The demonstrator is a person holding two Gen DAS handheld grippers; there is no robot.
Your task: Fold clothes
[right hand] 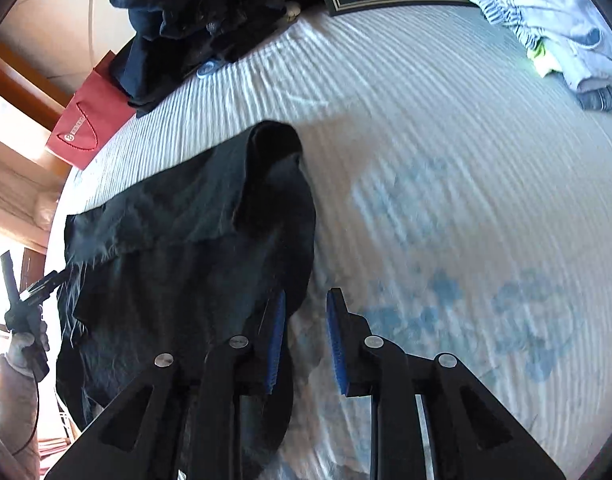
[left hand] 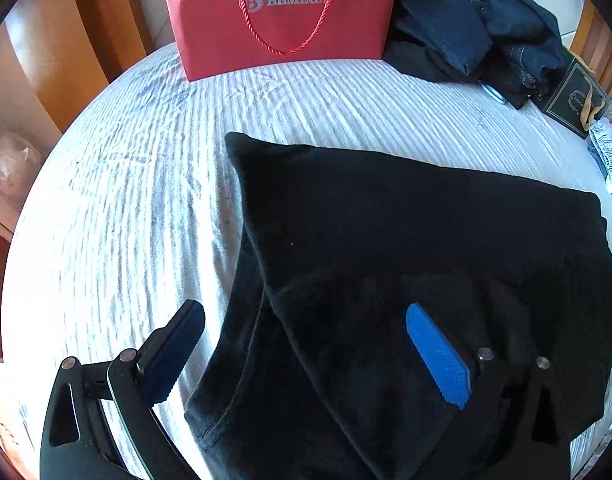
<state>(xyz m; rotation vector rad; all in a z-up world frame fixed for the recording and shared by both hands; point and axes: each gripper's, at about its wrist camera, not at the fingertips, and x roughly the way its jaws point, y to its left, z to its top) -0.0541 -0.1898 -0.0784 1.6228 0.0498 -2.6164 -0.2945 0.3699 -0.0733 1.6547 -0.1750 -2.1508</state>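
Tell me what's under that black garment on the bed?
The black garment lies on the white bedsheet, which shows all around it. One flap is folded over its own lower layer. Anything else beneath is covered.

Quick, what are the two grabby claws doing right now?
Left gripper: open wide over the black garment, holding nothing.
Right gripper: open at the garment's edge, nothing between its fingers.

Bare bedsheet (right hand: pixel 445 160) right of black garment (left hand: pixel 385 240), red bag (left hand: pixel 282 20) at far edge
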